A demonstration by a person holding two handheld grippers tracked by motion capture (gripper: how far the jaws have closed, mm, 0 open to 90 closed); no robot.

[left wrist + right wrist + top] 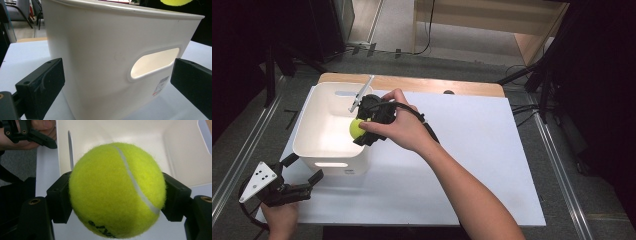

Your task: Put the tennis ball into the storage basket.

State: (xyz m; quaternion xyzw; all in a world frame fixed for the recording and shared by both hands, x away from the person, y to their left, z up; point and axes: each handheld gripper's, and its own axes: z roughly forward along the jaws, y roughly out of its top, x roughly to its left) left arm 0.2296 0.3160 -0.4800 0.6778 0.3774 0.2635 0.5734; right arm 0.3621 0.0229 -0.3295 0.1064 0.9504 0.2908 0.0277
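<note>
One fuzzy yellow-green tennis ball (117,190) hangs over a white rectangular plastic bin (307,135).

Largest first: the white tabletop (482,165) carries the bin; the right gripper (362,127) clamps the ball above the bin's near-right rim; the left gripper (302,172), jaws spread, waits near the handle cutout (153,63). Released this close to the rim, the ball could likely strike the edge and bounce out.

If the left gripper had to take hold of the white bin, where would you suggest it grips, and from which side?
Probably the near short wall of the white bin, at its handle slot, coming from the person's side. The left gripper already faces it open; one of its fingers could enter the slot, the other over the rim.
</note>
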